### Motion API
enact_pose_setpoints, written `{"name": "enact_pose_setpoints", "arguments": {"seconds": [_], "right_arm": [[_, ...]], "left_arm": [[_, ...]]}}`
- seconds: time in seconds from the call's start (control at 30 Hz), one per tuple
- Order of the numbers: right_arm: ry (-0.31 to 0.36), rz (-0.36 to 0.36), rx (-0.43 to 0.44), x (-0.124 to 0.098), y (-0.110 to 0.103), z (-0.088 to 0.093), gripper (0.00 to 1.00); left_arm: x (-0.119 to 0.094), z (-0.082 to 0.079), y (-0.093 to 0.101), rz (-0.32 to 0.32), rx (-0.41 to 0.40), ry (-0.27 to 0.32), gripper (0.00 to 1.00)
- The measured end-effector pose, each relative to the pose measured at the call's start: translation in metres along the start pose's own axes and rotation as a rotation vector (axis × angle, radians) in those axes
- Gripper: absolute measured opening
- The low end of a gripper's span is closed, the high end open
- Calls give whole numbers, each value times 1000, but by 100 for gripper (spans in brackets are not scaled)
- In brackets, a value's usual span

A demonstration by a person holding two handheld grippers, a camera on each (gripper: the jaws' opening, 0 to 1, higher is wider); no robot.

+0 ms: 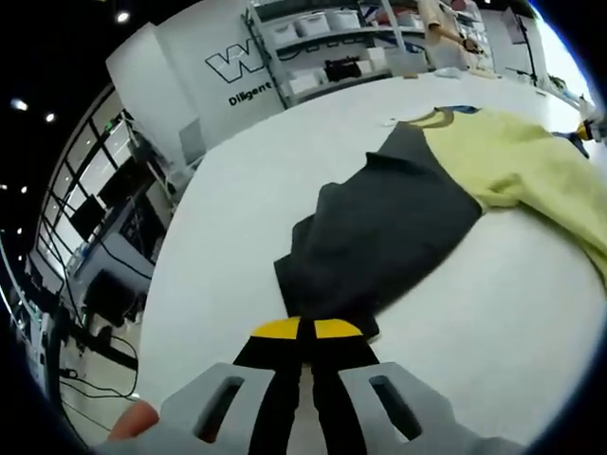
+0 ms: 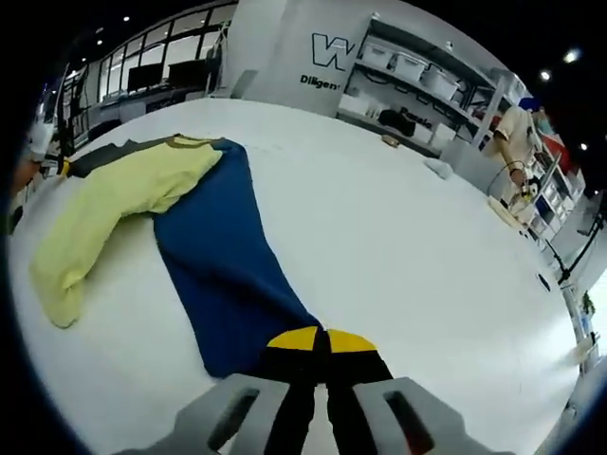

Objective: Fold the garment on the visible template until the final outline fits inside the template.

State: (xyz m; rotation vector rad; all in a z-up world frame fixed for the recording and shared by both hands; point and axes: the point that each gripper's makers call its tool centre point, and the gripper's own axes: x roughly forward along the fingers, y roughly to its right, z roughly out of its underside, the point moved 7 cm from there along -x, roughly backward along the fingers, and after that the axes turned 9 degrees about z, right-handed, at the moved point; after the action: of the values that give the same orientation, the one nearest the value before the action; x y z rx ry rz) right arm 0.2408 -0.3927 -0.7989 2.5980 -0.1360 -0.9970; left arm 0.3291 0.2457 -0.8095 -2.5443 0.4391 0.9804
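A colour-block garment lies spread on the white table. In the left gripper view its dark grey part runs toward me and its pale yellow part lies beyond, to the right. My left gripper is shut, its yellow tips pinching the near grey corner. The right gripper view has the blue part stretching from my jaws up to the yellow part, which is bunched at the left. There my right gripper is shut on the near blue end. No template outline is discernible.
Shelving with white bins and a wall with dark lettering stand behind the table. A person stands at the far right. Desks with monitors lie past the table's left edge. White tabletop stretches right of the garment.
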Motion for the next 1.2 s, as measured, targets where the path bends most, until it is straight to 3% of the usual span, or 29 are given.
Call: {"name": "enact_pose_setpoints", "arguments": {"seconds": [0.67,1.2], "right_arm": [[-81,126,14,10,27,26,0],[-101,266,-79,24,53,29,0]], "left_arm": [[20,-16,-9,31,73,12,0],[35,-29,-17,41,112,15,0]]}}
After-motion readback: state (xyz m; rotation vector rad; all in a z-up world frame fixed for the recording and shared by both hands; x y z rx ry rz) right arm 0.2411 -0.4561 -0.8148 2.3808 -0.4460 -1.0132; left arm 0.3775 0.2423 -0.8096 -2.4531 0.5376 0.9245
